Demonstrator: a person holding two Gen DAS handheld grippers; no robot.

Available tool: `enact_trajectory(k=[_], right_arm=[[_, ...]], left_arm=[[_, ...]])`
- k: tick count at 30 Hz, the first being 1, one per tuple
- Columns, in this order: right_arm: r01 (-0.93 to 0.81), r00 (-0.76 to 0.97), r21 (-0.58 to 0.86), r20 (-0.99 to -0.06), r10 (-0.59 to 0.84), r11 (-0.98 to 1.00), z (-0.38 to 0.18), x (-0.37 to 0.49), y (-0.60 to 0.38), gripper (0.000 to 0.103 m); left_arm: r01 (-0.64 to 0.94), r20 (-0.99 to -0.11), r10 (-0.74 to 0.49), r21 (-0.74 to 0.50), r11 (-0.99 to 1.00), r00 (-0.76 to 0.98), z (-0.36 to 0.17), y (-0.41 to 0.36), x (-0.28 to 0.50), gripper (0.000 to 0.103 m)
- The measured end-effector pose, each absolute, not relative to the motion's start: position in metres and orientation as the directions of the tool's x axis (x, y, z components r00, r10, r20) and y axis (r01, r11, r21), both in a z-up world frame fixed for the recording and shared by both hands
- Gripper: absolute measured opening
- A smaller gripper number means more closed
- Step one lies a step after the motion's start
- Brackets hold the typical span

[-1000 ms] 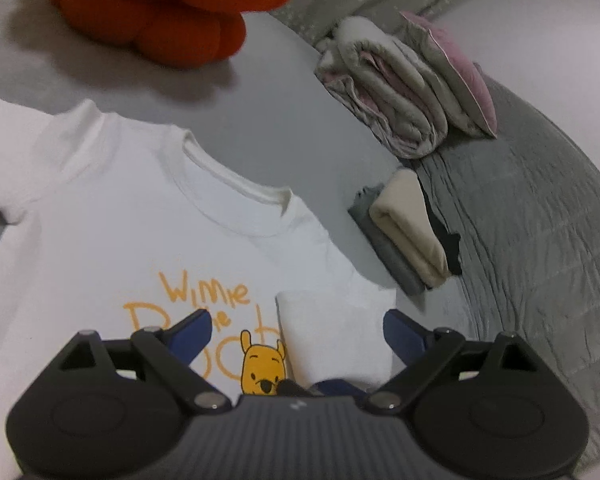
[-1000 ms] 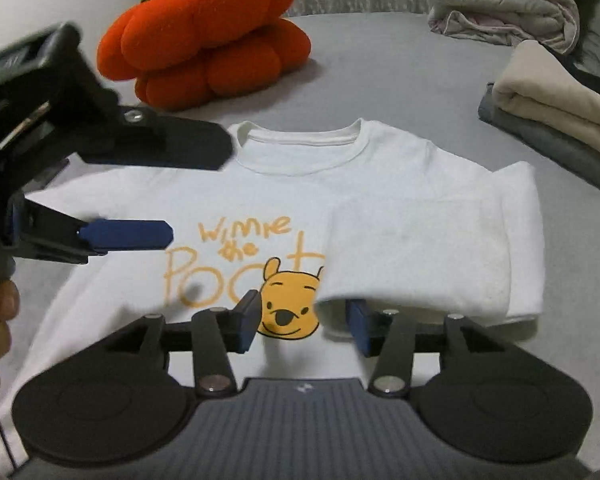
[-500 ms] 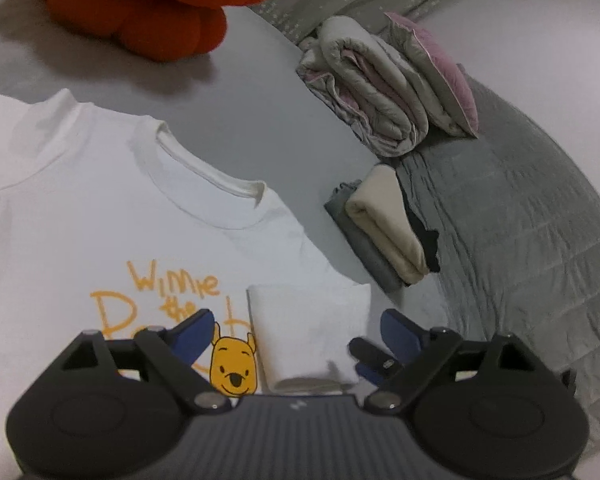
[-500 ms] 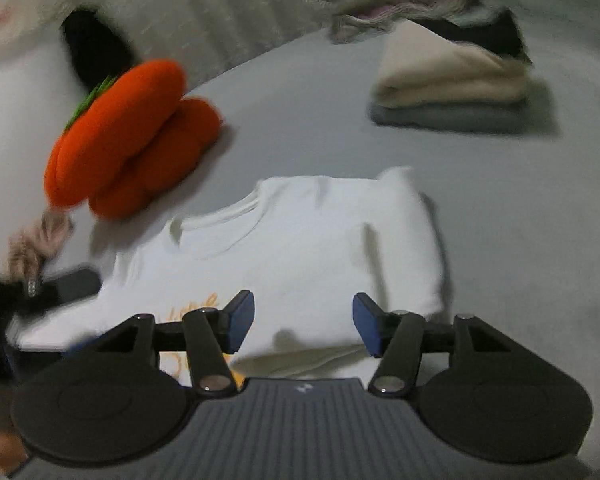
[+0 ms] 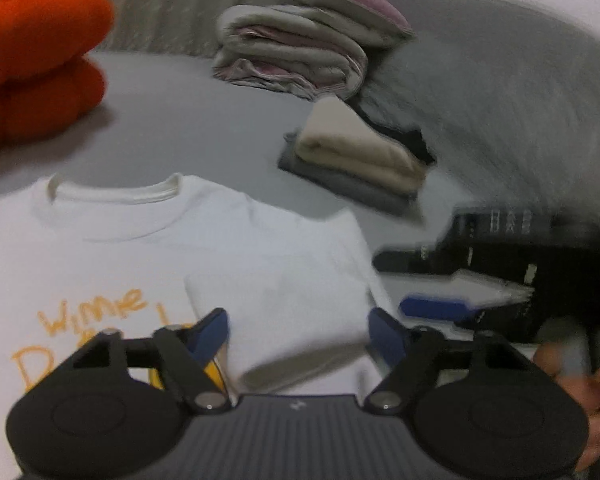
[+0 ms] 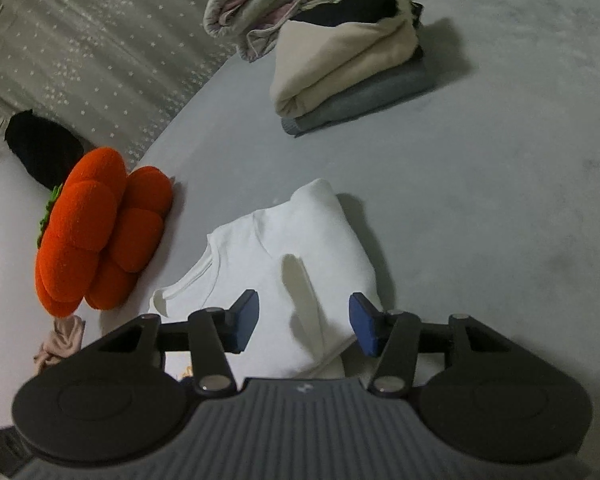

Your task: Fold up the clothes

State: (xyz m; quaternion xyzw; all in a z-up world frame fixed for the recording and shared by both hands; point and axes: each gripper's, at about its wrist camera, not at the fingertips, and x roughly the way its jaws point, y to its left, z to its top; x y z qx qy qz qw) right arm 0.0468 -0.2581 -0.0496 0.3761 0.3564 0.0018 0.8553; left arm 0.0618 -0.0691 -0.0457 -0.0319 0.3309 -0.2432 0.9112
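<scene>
A white T-shirt (image 5: 148,248) with orange lettering lies front up on the grey bed, its right sleeve (image 5: 284,312) folded in over the chest. My left gripper (image 5: 298,332) hovers open over that folded sleeve, holding nothing. In the right wrist view the same T-shirt (image 6: 300,248) lies below my right gripper (image 6: 302,320), which is open and empty above the folded sleeve (image 6: 312,312). The right gripper (image 5: 444,306) also shows blurred at the right of the left wrist view, with a hand (image 5: 580,376) holding it.
An orange pumpkin cushion (image 6: 96,232) sits left of the shirt. A stack of folded clothes, cream on grey (image 6: 348,80), lies further back, with a rolled blanket (image 6: 268,4) behind it. A small beige cloth (image 6: 60,340) lies near the cushion. A curtain (image 6: 92,52) hangs at the back.
Both grippers have swung and tilted; the right one rose and turned toward the shirt's right side. The left view now faces the folded stack. Both stayed open; the shirt has not moved.
</scene>
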Motion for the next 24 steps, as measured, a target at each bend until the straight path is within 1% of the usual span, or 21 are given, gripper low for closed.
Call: enact_trajectory(k=[1, 2, 3, 4, 6, 7, 9, 12, 14, 18, 21, 22, 24], right_arm=[[0.269, 0.747, 0.647, -0.608, 0.27, 0.713, -0.049, 0.047, -0.26, 0.054], [0.268, 0.749, 0.649, -0.606, 0.27, 0.712, -0.048, 0.046, -0.261, 0.054], [0.265, 0.75, 0.651, -0.603, 0.272, 0.712, -0.047, 0.045, -0.263, 0.054], [0.261, 0.752, 0.652, -0.6, 0.274, 0.712, -0.045, 0.045, -0.264, 0.054], [0.25, 0.754, 0.651, -0.595, 0.278, 0.717, -0.043, 0.044, -0.264, 0.055], [0.246, 0.754, 0.65, -0.594, 0.279, 0.719, -0.042, 0.044, -0.264, 0.054], [0.242, 0.754, 0.649, -0.594, 0.282, 0.721, -0.042, 0.044, -0.264, 0.055], [0.249, 0.754, 0.647, -0.596, 0.275, 0.72, -0.042, 0.044, -0.266, 0.055], [0.255, 0.755, 0.645, -0.598, 0.269, 0.72, -0.042, 0.044, -0.267, 0.055], [0.262, 0.755, 0.645, -0.6, 0.263, 0.718, -0.042, 0.045, -0.268, 0.055], [0.257, 0.752, 0.644, -0.601, 0.269, 0.721, -0.043, 0.046, -0.267, 0.054], [0.25, 0.752, 0.647, -0.599, 0.277, 0.72, -0.043, 0.046, -0.267, 0.054], [0.231, 0.749, 0.665, -0.587, 0.306, 0.71, -0.045, 0.048, -0.267, 0.054]], left_arm=[[0.429, -0.589, -0.437, -0.164, 0.888, 0.68, -0.048, -0.076, 0.059, 0.071], [0.435, -0.589, -0.41, -0.107, 0.894, 0.697, -0.05, -0.082, 0.056, 0.067], [0.434, -0.589, -0.392, -0.076, 0.898, 0.707, -0.051, -0.085, 0.055, 0.062], [0.428, -0.59, -0.382, -0.068, 0.901, 0.711, -0.052, -0.083, 0.055, 0.059], [0.415, -0.592, -0.363, -0.052, 0.908, 0.72, -0.053, -0.079, 0.055, 0.045], [0.409, -0.593, -0.353, -0.044, 0.912, 0.724, -0.053, -0.078, 0.055, 0.041], [0.396, -0.595, -0.334, -0.027, 0.918, 0.732, -0.054, -0.074, 0.055, 0.021], [0.363, -0.578, -0.327, -0.057, 0.93, 0.747, -0.05, -0.066, 0.052, 0.01], [0.319, -0.568, -0.319, -0.103, 0.942, 0.758, -0.047, -0.052, 0.052, 0.002], [0.204, -0.559, -0.322, -0.264, 0.943, 0.764, -0.044, -0.015, 0.062, 0.003], [0.154, -0.559, -0.383, -0.412, 0.898, 0.735, -0.046, 0.007, 0.07, 0.005], [0.147, -0.558, -0.413, -0.458, 0.877, 0.72, -0.047, 0.011, 0.073, 0.007], [0.136, -0.552, -0.464, -0.532, 0.836, 0.693, -0.049, 0.017, 0.077, 0.024]])
